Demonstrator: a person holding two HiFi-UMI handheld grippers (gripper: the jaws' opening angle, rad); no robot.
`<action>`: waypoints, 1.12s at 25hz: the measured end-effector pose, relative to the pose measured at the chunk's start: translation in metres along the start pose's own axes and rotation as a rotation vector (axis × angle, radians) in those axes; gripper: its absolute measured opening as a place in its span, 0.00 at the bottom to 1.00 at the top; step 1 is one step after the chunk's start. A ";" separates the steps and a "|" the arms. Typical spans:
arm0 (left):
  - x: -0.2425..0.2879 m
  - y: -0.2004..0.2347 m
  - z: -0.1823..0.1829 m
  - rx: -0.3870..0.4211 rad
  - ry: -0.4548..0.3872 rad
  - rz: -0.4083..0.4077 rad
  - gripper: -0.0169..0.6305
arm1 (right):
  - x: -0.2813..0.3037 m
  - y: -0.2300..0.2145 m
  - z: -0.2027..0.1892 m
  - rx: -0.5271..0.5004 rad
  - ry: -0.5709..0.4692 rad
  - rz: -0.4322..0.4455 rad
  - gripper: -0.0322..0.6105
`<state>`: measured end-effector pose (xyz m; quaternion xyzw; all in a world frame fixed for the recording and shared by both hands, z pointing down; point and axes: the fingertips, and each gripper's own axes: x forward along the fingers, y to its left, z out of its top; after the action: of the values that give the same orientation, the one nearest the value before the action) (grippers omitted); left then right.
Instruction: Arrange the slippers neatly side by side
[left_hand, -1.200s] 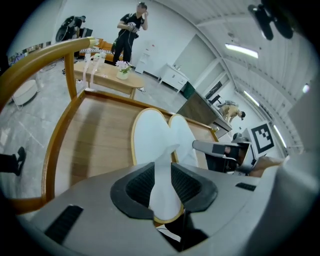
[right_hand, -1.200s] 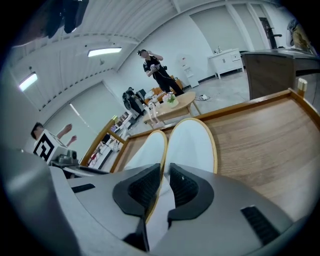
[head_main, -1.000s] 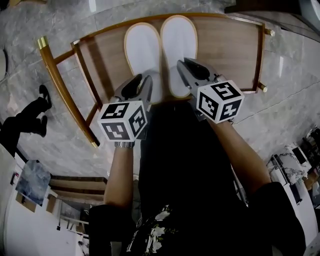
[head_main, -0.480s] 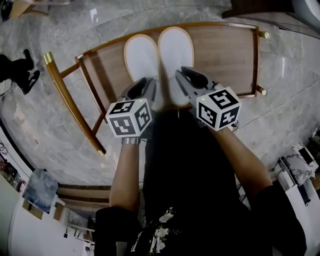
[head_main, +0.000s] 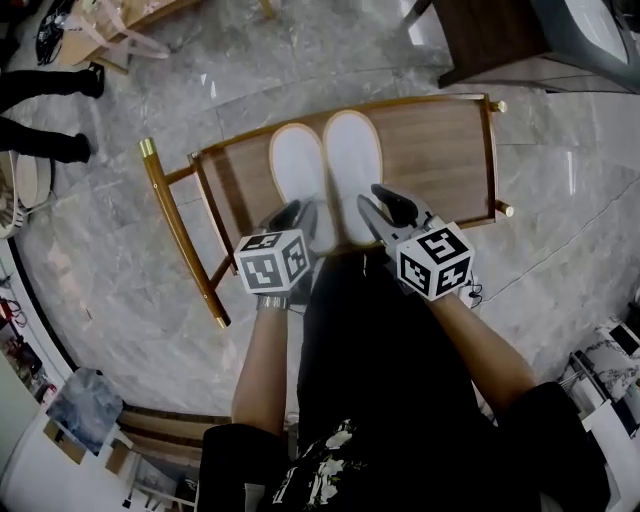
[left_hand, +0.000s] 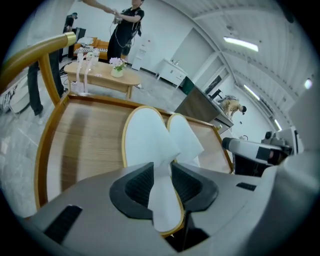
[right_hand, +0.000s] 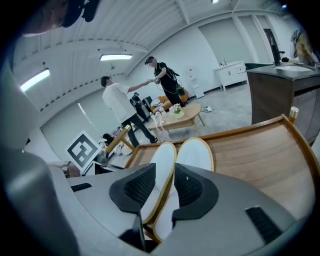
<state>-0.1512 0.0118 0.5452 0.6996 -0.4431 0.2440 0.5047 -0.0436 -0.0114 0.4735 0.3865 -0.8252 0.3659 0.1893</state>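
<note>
Two white slippers with tan rims lie side by side on a wooden bench (head_main: 440, 150), toes pointing away. My left gripper (head_main: 297, 215) is at the heel of the left slipper (head_main: 297, 165). In the left gripper view the left gripper (left_hand: 162, 172) is shut on the white upper of the left slipper (left_hand: 142, 135). The right slipper (left_hand: 185, 137) lies right next to it. My right gripper (head_main: 383, 207) hovers over the heel of the right slipper (head_main: 352, 160). Its jaws have just been opening. In the right gripper view the right gripper (right_hand: 165, 182) stands open above both slippers, the pads touching nothing.
The bench has a raised wooden rim and a curved side rail (head_main: 180, 240) with a gold cap. A dark cabinet (head_main: 500, 35) stands at the top right. A person's feet (head_main: 50, 110) are at the upper left. Marble floor surrounds the bench.
The head view has drawn back, so the bench looks smaller. My right gripper has lifted off the right slipper's heel with wider jaws. My left gripper stays at the left slipper.
</note>
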 end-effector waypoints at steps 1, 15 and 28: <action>-0.005 -0.001 0.002 0.004 -0.009 0.008 0.19 | -0.003 0.001 0.001 -0.005 -0.004 0.004 0.20; -0.093 -0.065 0.004 0.077 -0.215 0.141 0.17 | -0.071 0.032 0.027 -0.168 -0.077 0.112 0.07; -0.196 -0.175 0.059 0.353 -0.652 0.282 0.04 | -0.171 0.067 0.095 -0.398 -0.345 0.070 0.05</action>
<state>-0.1013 0.0480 0.2833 0.7486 -0.6231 0.1486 0.1711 0.0089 0.0315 0.2779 0.3695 -0.9138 0.1314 0.1055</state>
